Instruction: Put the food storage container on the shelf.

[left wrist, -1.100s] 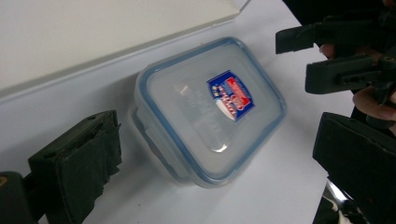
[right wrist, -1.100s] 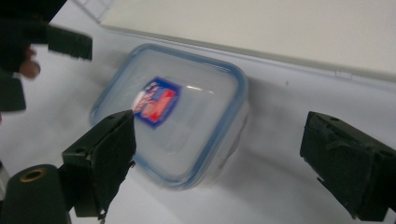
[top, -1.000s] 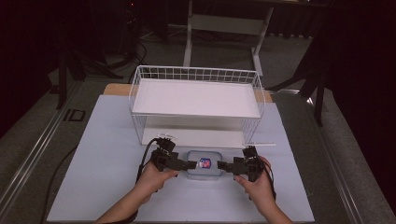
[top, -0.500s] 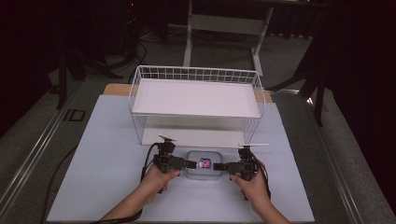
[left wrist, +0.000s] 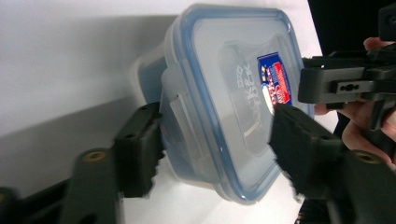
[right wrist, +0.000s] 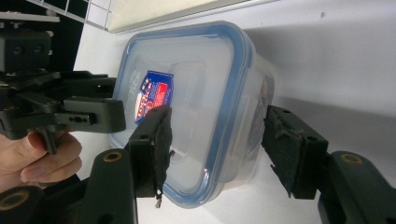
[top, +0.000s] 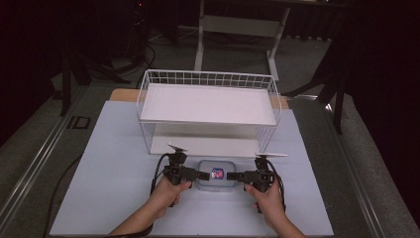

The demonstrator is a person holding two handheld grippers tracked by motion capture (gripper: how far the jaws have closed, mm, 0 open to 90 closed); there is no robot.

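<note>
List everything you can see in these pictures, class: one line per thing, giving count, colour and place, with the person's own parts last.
Container: one, clear plastic with a blue-rimmed lid and a red and blue label, on the table's near middle, in front of the rack.
Wire rack: one, white, two white shelves, at the table's middle, behind the container.
Table: one, pale blue-white top, under everything.
Stand: one, pale grey frame, on the floor beyond the table.
Left gripper: one, black, its fingers straddling the container's left end, one under it and one over the lid.
Right gripper: one, black, fingers either side of the container's right end.
Hands: two, left and right, at the table's near edge, each holding a gripper.
</note>
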